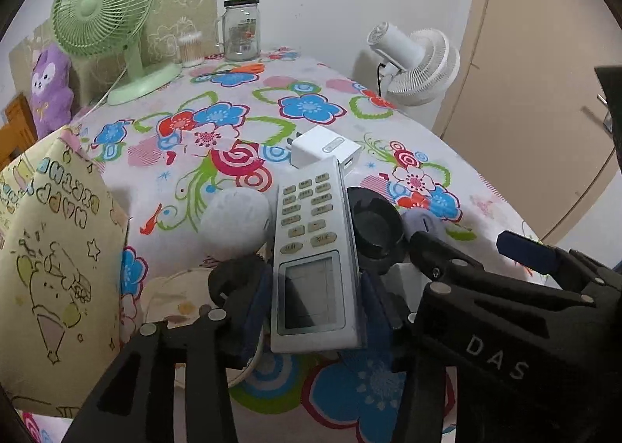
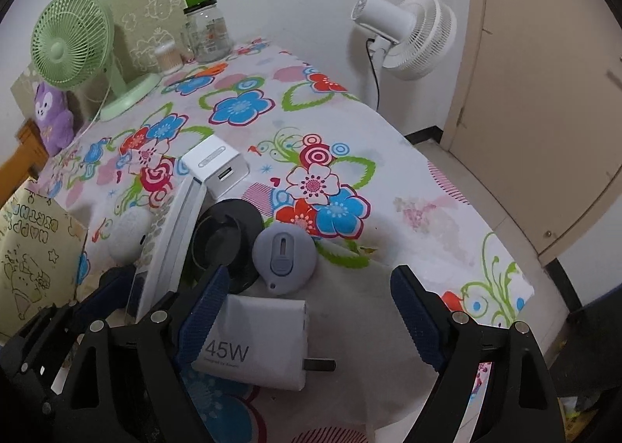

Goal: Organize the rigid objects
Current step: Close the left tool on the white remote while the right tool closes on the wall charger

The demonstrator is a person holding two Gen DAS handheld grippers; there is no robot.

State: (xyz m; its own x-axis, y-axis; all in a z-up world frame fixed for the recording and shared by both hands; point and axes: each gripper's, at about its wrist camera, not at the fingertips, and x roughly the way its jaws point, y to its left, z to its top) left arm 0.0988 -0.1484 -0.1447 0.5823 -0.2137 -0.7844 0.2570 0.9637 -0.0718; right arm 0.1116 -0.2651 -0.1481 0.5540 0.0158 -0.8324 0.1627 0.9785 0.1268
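My left gripper (image 1: pixel 313 310) is shut on a white remote control (image 1: pixel 315 260), holding it by its display end; the remote shows edge-on in the right wrist view (image 2: pixel 171 244). My right gripper (image 2: pixel 311 322) is open, its fingers on either side of a white 45W charger (image 2: pixel 260 342) lying flat on the floral tablecloth (image 2: pixel 388 178). Around them lie a white USB charger cube (image 1: pixel 326 147), a black ring-shaped holder (image 2: pixel 225 237), a grey round tag (image 2: pixel 283 248) and a white oval object (image 1: pixel 237 221).
A yellow cartoon-print box (image 1: pixel 54 279) stands at the left. A green desk fan (image 1: pixel 105 15), a glass jar with green lid (image 1: pixel 241 30), cotton swabs, orange scissors (image 1: pixel 241 69) and a purple plush (image 1: pixel 50 89) stand at the back. A white fan (image 2: pixel 408 34) and a door are beyond the table's right edge.
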